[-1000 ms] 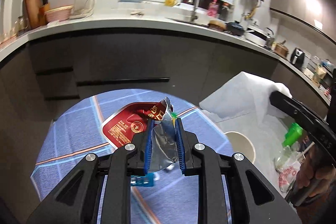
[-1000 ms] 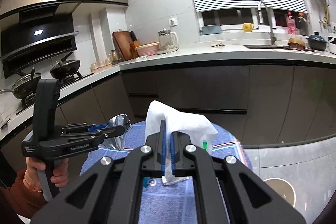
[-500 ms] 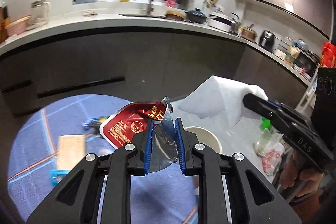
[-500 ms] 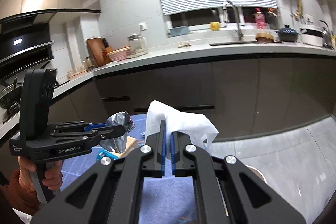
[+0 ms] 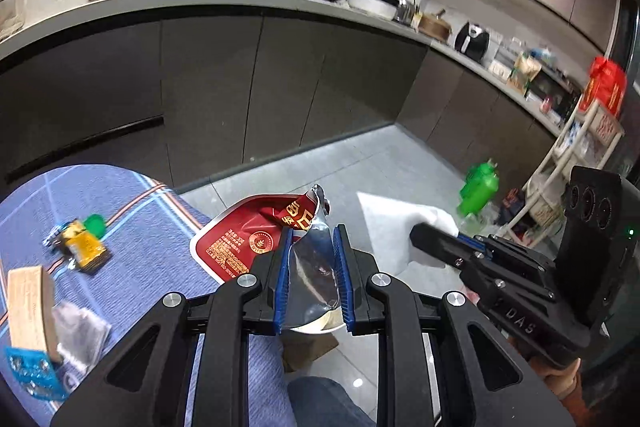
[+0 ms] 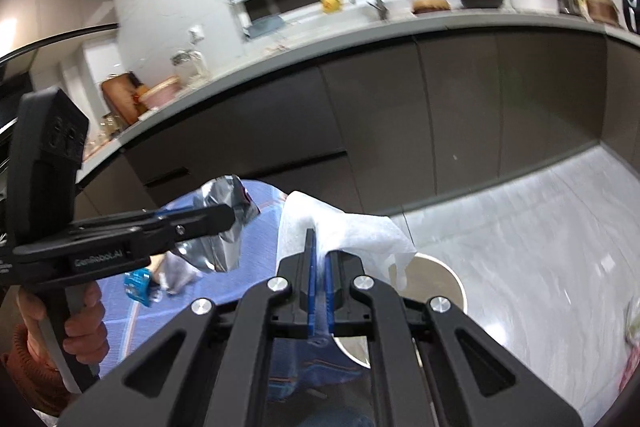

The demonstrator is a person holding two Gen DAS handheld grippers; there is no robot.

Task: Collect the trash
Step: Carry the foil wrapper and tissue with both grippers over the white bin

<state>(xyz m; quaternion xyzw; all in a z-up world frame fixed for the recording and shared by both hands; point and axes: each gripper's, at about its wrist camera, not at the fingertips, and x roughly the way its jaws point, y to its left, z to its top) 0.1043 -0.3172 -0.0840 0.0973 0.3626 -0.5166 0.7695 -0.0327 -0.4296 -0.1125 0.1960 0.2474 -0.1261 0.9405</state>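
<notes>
The left claw (image 5: 312, 281) is clamped on a torn snack wrapper (image 5: 256, 241), red with gold print outside and silver inside; the blue pads (image 5: 282, 279) press the crumpled silver part between them, and the red face fans out to the left past the fingertips. In the right wrist view the same wrapper (image 6: 224, 223) shows as a silver crumple sticking out of that claw (image 6: 230, 215), gripped by a hand (image 6: 80, 323) in a rust-coloured knitted cuff.

The right claw (image 6: 319, 291) is closed tight on a white paper towel (image 6: 344, 231), which rises from between the blue pads and drapes to the right. From the left wrist the towel (image 5: 396, 227) hangs off the tip of that claw (image 5: 420, 233).

Both claws are held side by side past the edge of the desk, which is covered by a blue cloth (image 5: 132, 239) with pale and orange stripes. Below them on the grey tiled floor (image 6: 520, 247) stands a round bin (image 6: 444, 279) with a pale rim; the towel's lower corner hangs just over its rim. In the left view the bin's rim (image 5: 316, 325) shows just beneath the wrapper.

On the cloth lie a small yellow packet (image 5: 82, 247) beside a green cap (image 5: 95, 223), a tan card sleeve (image 5: 30, 307), a clear plastic scrap (image 5: 78, 327) and a blue wrapper (image 5: 32, 373). A green-topped bottle (image 5: 478, 189), blurred, seems to stand on the floor by a white rack (image 5: 568, 163)
</notes>
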